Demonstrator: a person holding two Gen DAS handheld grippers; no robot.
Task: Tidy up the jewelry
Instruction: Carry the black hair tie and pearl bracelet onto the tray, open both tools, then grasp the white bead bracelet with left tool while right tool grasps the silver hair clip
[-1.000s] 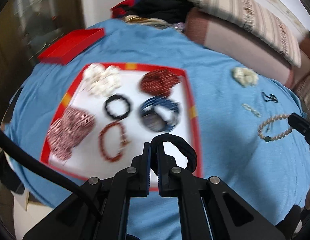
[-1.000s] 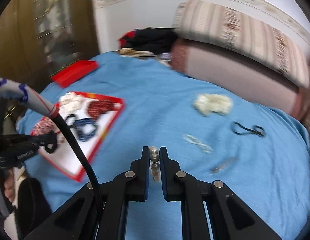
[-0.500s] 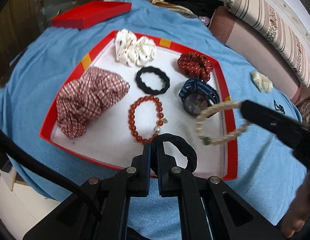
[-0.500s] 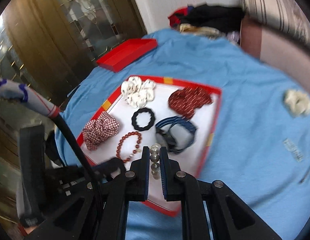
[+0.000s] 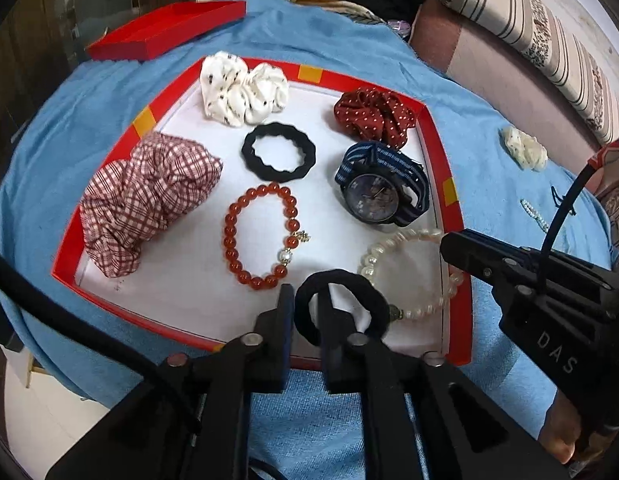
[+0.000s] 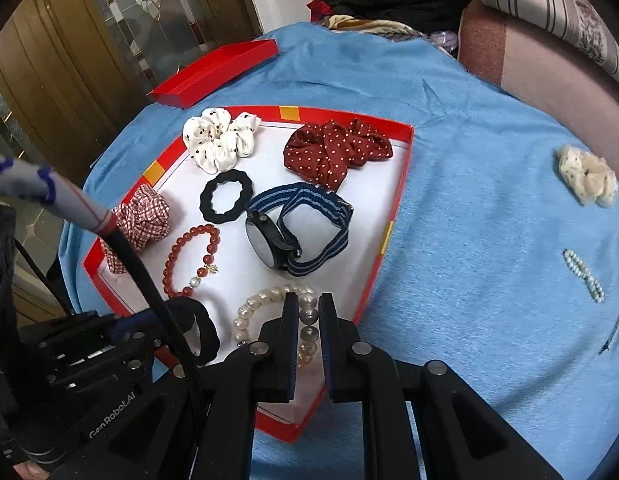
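A red tray (image 5: 453, 208) with a white floor lies on the blue blanket. My left gripper (image 5: 307, 308) hangs low over its near edge. Its jaws are opening, and the band of a black hair tie (image 5: 349, 280) still sits between the pads, touching both. My right gripper (image 6: 308, 320) is shut on a pearl bracelet (image 6: 249, 308), whose loop rests on the tray's near right corner. In the left wrist view that gripper (image 5: 445, 244) reaches in from the right and the pearl bracelet (image 5: 393, 248) lies beside the hair tie.
The tray also holds a white scrunchie (image 5: 245, 92), a red dotted scrunchie (image 5: 373, 116), a checked scrunchie (image 5: 145, 196), a wavy black tie (image 5: 279, 152), a red bead bracelet (image 5: 261, 236) and a striped-strap watch (image 5: 381, 192). A red lid (image 5: 165, 32) lies behind. A cream scrunchie (image 6: 587, 176) and a pearl clip (image 6: 583, 274) lie to the right.
Both grippers have sunk toward the tray. The right one carried the pearl bracelet from the blanket to the tray's near right corner. The left jaws now stand wider around the hair tie.
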